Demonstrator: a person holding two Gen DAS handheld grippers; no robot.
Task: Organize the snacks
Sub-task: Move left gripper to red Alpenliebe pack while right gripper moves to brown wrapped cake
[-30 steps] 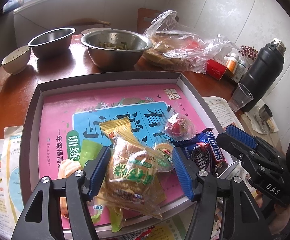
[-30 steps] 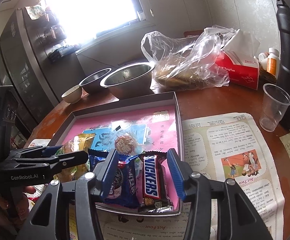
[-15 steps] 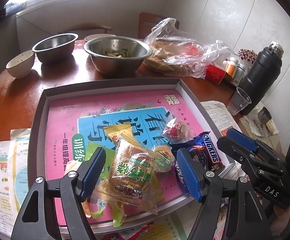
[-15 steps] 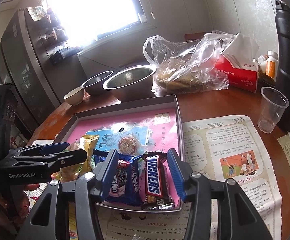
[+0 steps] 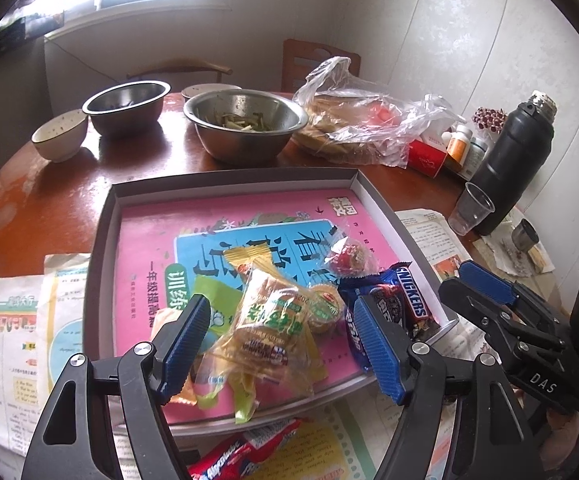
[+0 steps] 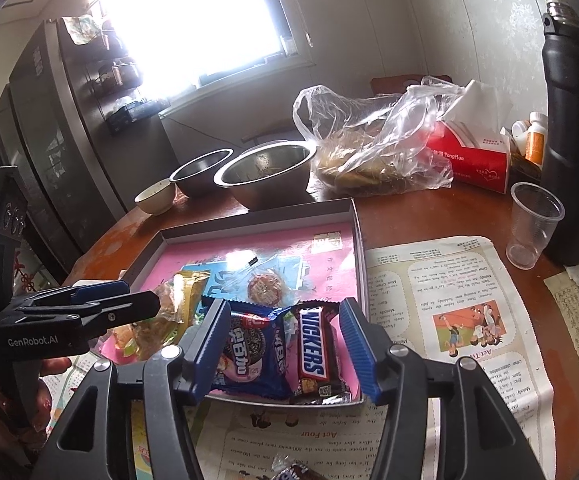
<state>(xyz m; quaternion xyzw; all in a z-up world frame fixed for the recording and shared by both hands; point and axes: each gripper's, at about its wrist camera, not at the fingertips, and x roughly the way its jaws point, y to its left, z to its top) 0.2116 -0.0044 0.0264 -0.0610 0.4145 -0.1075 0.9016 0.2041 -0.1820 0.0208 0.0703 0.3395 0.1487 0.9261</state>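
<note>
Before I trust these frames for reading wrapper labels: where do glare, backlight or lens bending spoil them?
Right wrist view: the window is blown out white, the cabinet beside it dark; the Snickers bar reads clearly. Left wrist view: glare on the yellow snack packet and the table; straight box edges bow.

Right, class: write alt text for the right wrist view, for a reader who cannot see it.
The right hand-held gripper hovers, jaws opening, over a blue cookie pack and a Snickers bar lying in a grey tray. The left hand-held gripper reaches in beside them; steel bowls stand behind.
</note>
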